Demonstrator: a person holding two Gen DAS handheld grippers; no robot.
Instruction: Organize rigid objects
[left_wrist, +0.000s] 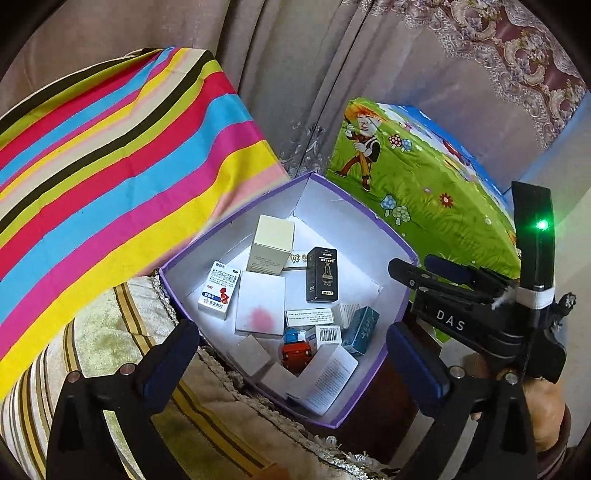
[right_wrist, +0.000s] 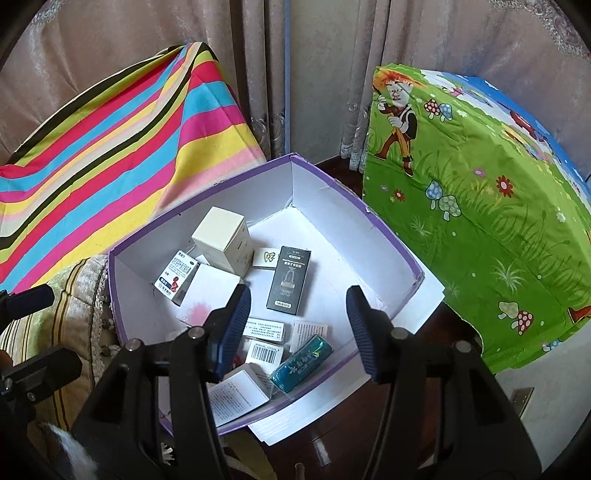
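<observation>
Both my grippers hang over the purple box (left_wrist: 207, 245), and nothing is pinched in either one. My left gripper (left_wrist: 291, 354) is spread wide, its pads straddling the near corner of the box with only loose cartons below them. My right gripper (right_wrist: 298, 328) stands partly apart above the box's near side, empty between the pads.

The rigid objects already lie inside the box: a cream carton (left_wrist: 271, 243) upright toward the far corner, a black carton (left_wrist: 322, 275) flat beside it toward the right wall, a white carton with a pink blot (left_wrist: 260, 310) at the box's middle, a teal carton (right_wrist: 301, 363) tilted against the near wall, and a red toy (left_wrist: 297, 356) half buried near the front corner.

To do this well I would judge the drop finished, then draw each gripper straight up clear of the box rim so a pad does not snag the wall or nudge the heap.

Both grippers point steeply down into the box, the left from its near-left corner, the right from its near-right side.
</observation>
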